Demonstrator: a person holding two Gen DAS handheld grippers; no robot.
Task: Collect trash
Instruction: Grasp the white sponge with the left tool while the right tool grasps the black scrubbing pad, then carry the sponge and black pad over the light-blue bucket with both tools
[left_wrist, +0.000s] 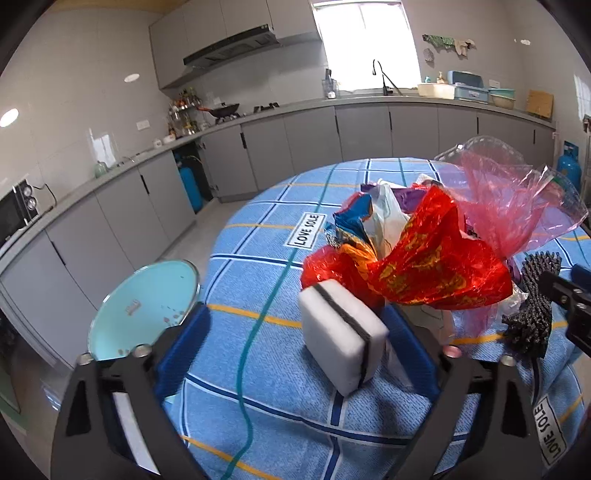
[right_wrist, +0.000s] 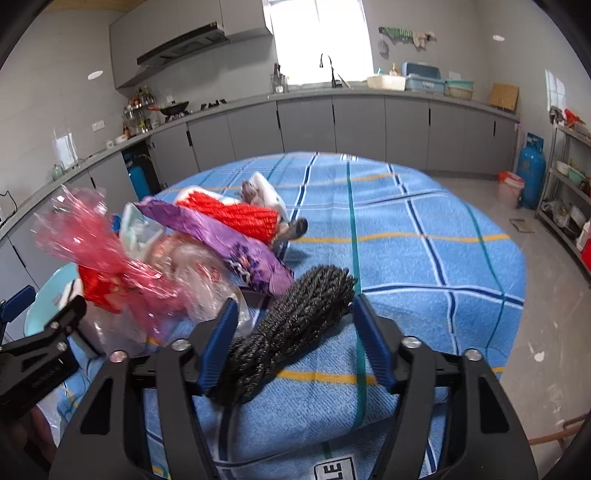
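A heap of trash lies on the blue checked tablecloth (left_wrist: 258, 236): a red foil wrapper (left_wrist: 436, 273), pink cellophane (left_wrist: 517, 199), a purple wrapper (right_wrist: 229, 240) and red mesh (right_wrist: 236, 214). My left gripper (left_wrist: 295, 343) is open around a white sponge (left_wrist: 343, 339) with a dark middle stripe; its right pad is close to the sponge, its left pad stands well off. My right gripper (right_wrist: 295, 343) straddles a black mesh scrubber (right_wrist: 295, 314) lying slantwise on the cloth. The scrubber's edges reach both blue pads but it is not visibly squeezed.
A light blue plate (left_wrist: 144, 306) sits at the table's left edge beside my left gripper. Grey kitchen cabinets (left_wrist: 332, 133) run around the room behind the table. A blue gas cylinder (right_wrist: 530, 170) and a metal shelf (right_wrist: 569, 192) stand at the right.
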